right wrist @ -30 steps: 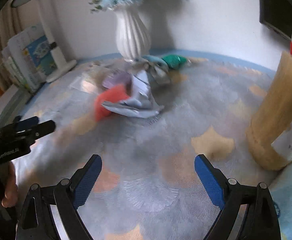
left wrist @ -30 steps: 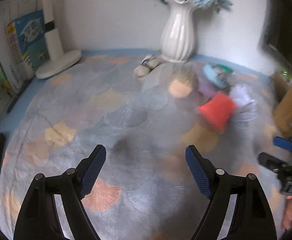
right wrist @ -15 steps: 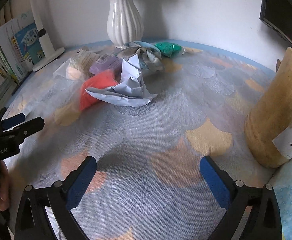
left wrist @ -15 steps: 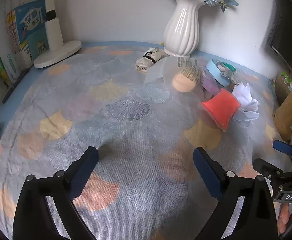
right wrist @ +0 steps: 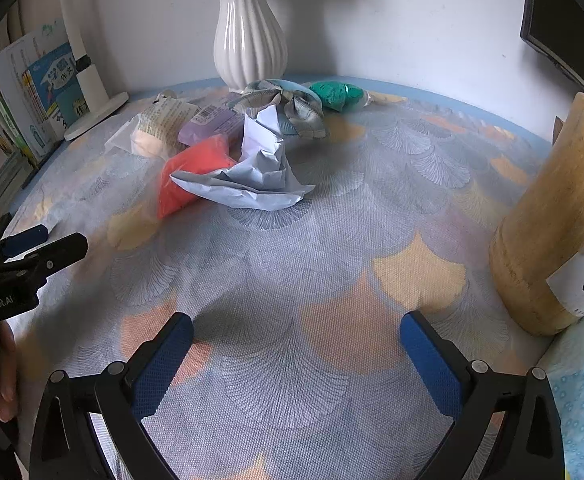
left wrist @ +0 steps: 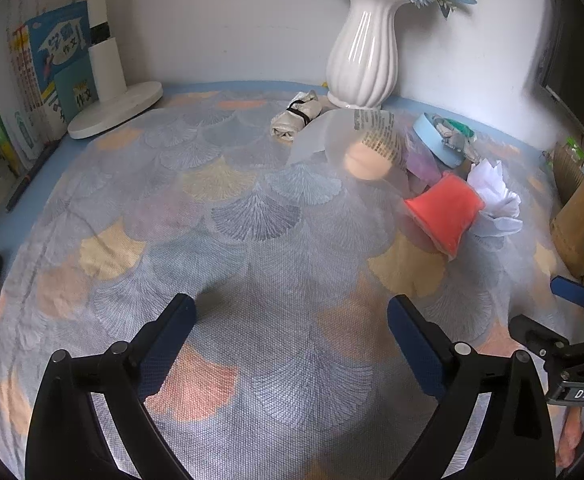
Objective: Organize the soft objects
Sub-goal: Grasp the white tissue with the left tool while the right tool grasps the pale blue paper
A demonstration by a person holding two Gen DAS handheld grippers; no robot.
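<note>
Soft orange-red pouch (right wrist: 189, 176) lies heaped with crumpled white paper (right wrist: 257, 172) far across the counter (left wrist: 251, 264); left gripper (left wrist: 289, 322) and right gripper (right wrist: 296, 340) fingers, just spread wide, grip nothing, ready for a first pick.

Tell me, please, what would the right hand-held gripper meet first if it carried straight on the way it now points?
Probably just the patterned tablecloth: the right hand-held gripper, open and empty, angles down at bare cloth, short of the crumpled white paper.
</note>
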